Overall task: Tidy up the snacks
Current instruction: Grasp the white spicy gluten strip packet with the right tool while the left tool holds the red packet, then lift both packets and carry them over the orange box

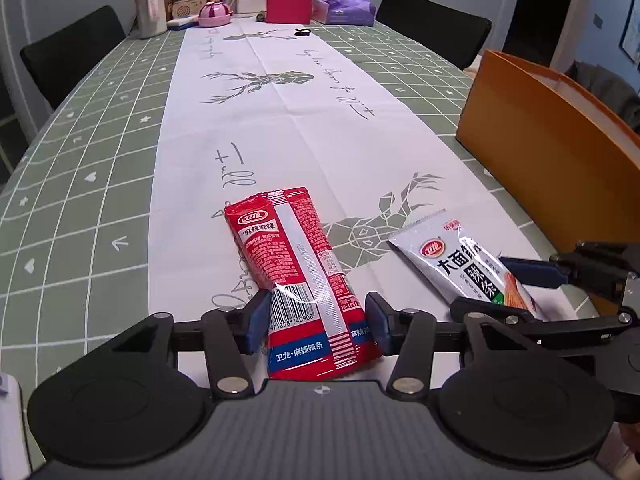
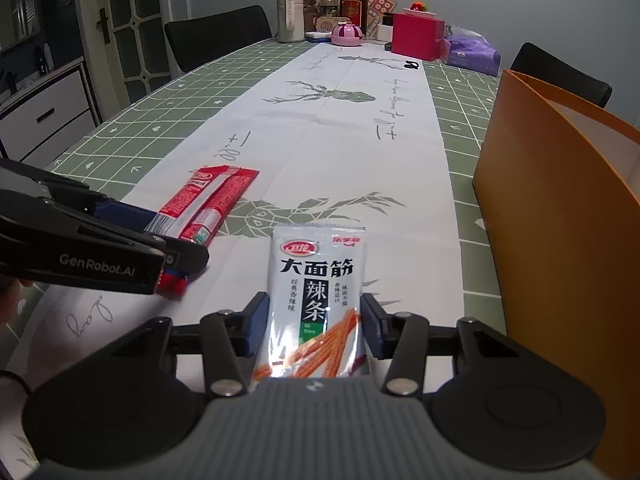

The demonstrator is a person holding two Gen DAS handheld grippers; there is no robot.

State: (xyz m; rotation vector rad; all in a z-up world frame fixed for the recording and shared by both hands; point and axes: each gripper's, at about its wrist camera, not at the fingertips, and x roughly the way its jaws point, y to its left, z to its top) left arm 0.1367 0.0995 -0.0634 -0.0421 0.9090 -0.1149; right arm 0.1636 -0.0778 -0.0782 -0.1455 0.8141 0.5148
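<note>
A red snack packet [image 1: 298, 276] lies on the white table runner, its near end between the blue pads of my left gripper [image 1: 318, 322], which is shut on it. It also shows in the right wrist view [image 2: 208, 204]. A silver snack packet [image 2: 316, 300] with black characters lies to its right, its near end clamped between the pads of my right gripper [image 2: 316, 328]. The silver packet shows in the left wrist view [image 1: 464, 264] with the right gripper [image 1: 516, 288] around it. The left gripper [image 2: 172, 236] shows in the right wrist view.
An open orange box [image 2: 560, 208] stands at the right, close to the silver packet; it also shows in the left wrist view [image 1: 548, 148]. Bottles, a pink box [image 1: 289, 2] and a purple bag crowd the table's far end. Black chairs [image 1: 72, 52] flank the table.
</note>
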